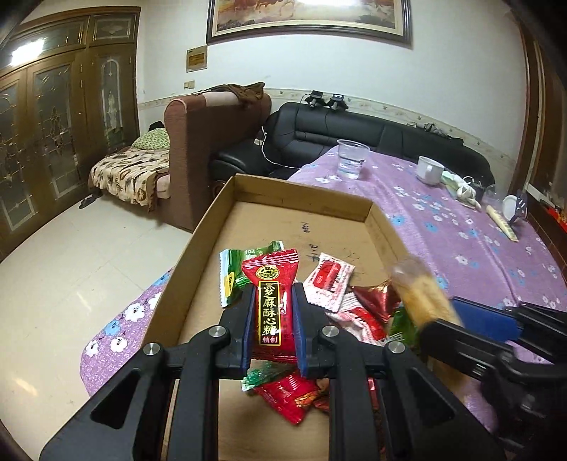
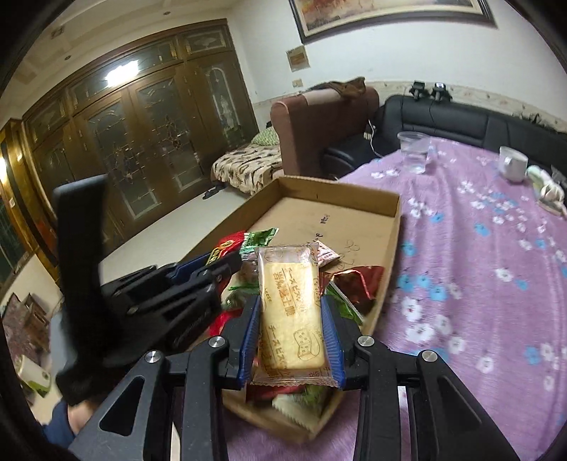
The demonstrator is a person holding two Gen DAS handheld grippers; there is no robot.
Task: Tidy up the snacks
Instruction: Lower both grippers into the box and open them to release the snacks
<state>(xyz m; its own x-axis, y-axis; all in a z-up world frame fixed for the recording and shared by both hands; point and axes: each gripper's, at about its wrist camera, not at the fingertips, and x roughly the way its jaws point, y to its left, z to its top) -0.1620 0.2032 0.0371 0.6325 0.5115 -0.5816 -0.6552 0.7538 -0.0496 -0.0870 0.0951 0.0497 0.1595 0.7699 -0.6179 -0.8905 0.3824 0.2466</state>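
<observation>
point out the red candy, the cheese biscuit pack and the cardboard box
red candy [image 1: 271, 312], left wrist view, middle of its black label
cheese biscuit pack [image 2: 290, 312], right wrist view, middle of the biscuit
cardboard box [image 1: 301, 189], left wrist view, far wall

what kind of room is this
Most likely a home living room: a black sofa and a brown armchair stand along the wall, a framed painting hangs above, and a table with a flowered purple cloth holds cups and a snack box.

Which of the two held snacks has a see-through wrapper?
The pale biscuit in the right gripper; the left gripper holds a red candy whose wrapper is opaque.
</observation>
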